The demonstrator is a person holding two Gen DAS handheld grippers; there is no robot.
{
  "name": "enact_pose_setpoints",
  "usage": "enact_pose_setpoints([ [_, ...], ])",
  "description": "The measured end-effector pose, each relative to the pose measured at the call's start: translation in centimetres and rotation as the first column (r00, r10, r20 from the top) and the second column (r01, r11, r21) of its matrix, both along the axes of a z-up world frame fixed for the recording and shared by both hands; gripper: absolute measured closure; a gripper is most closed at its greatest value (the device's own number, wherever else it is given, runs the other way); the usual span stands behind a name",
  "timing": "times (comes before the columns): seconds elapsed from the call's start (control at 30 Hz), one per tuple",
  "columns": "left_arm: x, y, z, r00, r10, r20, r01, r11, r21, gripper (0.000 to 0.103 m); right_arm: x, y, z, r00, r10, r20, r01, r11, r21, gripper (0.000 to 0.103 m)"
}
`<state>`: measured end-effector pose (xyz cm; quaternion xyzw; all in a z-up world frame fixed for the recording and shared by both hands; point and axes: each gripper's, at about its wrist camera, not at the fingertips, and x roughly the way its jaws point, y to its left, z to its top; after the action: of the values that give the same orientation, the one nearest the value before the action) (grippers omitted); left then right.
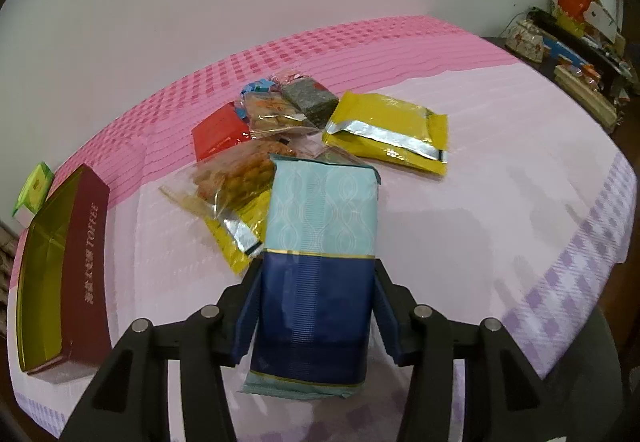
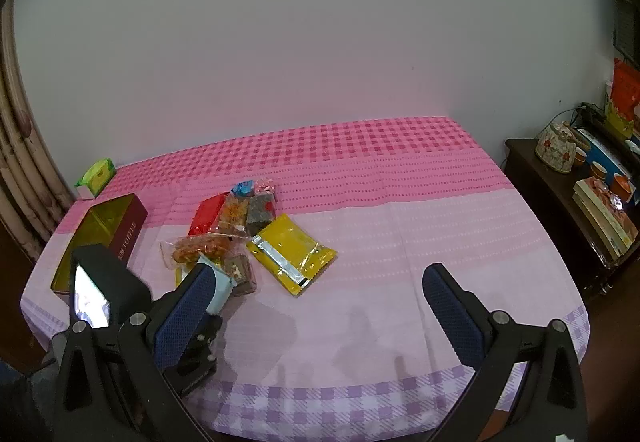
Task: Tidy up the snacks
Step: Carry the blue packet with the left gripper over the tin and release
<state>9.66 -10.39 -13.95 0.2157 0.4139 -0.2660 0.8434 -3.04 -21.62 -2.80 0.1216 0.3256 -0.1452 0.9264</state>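
Left gripper (image 1: 316, 282) fingers seemingly clamp the blue packet (image 1: 316, 262).

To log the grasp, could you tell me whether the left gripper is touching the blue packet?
Touching: in the left wrist view, the left gripper has both pads flush against the blue packet's sides.

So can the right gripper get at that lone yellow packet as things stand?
Probably yes: the right gripper is open and empty, and only bare tablecloth separates it from the yellow packet, which lies flat with nothing on top.
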Motion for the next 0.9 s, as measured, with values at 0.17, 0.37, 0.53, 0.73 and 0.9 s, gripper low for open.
enact_pose_setpoints([
  [0.17, -1.4, 1.7, 2.4, 1.000, -0.008, 0.012, 0.008, 0.999, -0.053, 0.052, -0.1, 0.3, 0.1, 1.000, 0.007, 0.002, -0.007, 1.000, -0.003, 0.000],
  [0.37, -1.9, 4.9, 5.9, 0.998, 0.036, 0.046, -0.031, 0.993, -0.110, 0.052, -0.3, 0.7, 0.6, 1.000, 0.019, 0.012, -0.019, 1.000, -0.003, 0.000],
  [0.53, -1.5, 7.9, 8.2, 0.991, 0.104, 0.080, -0.093, 0.986, -0.137, 0.052, -0.4, 1.0, 0.9, 1.000, 0.024, 0.017, -0.024, 1.000, -0.002, 0.000],
  [0.73, 0.3, 13.0, 10.9, 0.966, 0.227, 0.121, -0.205, 0.964, -0.170, 0.052, -0.4, 1.2, 0.8, 0.999, 0.029, 0.015, -0.029, 1.000, -0.002, 0.000],
  [0.9, 2.8, 17.4, 12.4, 0.926, 0.350, 0.141, -0.324, 0.929, -0.178, 0.052, -0.3, 1.6, 0.8, 0.999, 0.036, 0.013, -0.035, 0.999, -0.011, 0.000],
])
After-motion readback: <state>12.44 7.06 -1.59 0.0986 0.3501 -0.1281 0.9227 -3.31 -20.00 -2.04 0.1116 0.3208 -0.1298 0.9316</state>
